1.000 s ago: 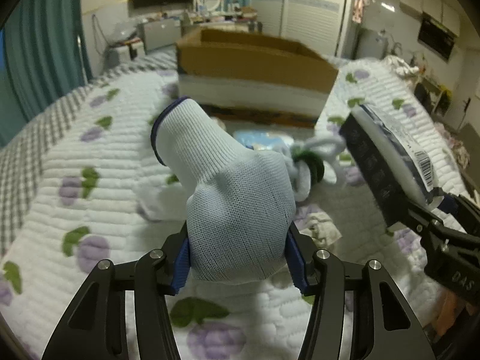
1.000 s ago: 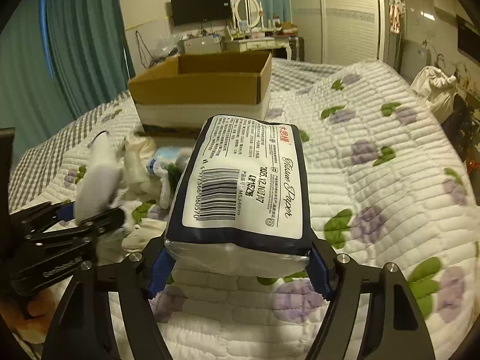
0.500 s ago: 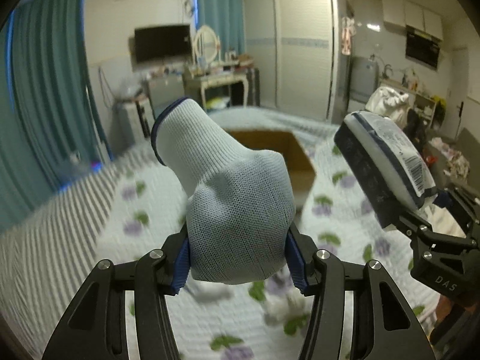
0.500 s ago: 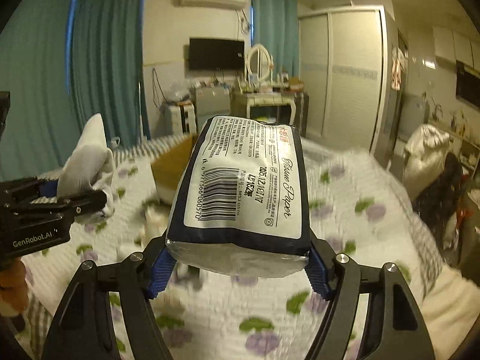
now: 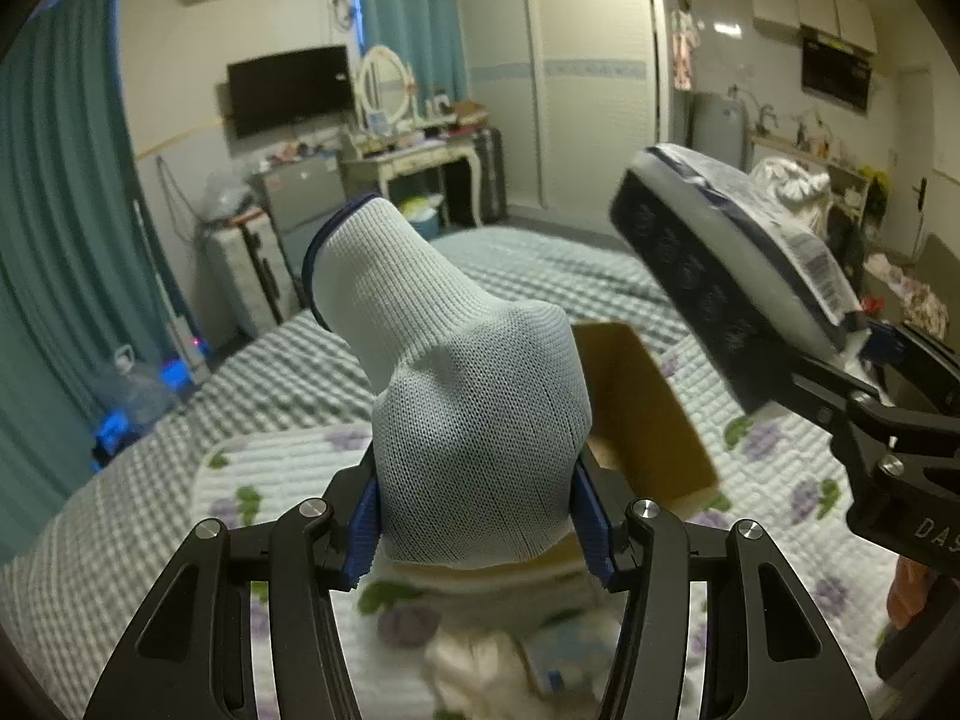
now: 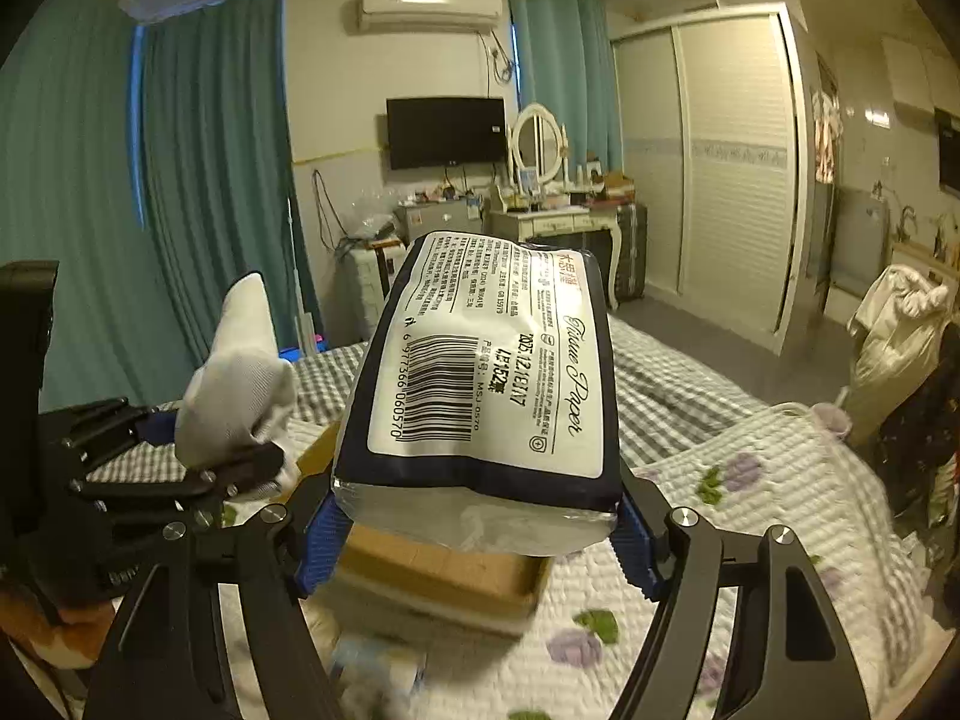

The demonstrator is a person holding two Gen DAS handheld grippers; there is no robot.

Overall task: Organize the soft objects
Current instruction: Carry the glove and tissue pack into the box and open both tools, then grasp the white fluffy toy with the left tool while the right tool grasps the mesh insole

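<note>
My left gripper (image 5: 477, 531) is shut on a white knitted glove (image 5: 462, 390) with a blue cuff, held up above the bed. My right gripper (image 6: 477, 531) is shut on a tissue paper pack (image 6: 492, 372), white with a navy border and a barcode. The pack also shows at the right of the left wrist view (image 5: 738, 264); the glove shows at the left of the right wrist view (image 6: 237, 384). An open cardboard box (image 5: 648, 420) lies on the quilt just beyond and below both grippers; it also shows in the right wrist view (image 6: 444, 570).
Loose white and blue soft items (image 5: 510, 666) lie on the floral quilt (image 6: 768, 516) near the box's front. A dressing table (image 6: 558, 222), TV (image 6: 447, 132), wardrobe (image 6: 720, 168) and teal curtains (image 6: 204, 210) stand beyond the bed.
Both grippers have risen from just above the quilt and moved forward over the cardboard box, keeping hold of the glove and the tissue pack. The pile of soft items now lies below.
</note>
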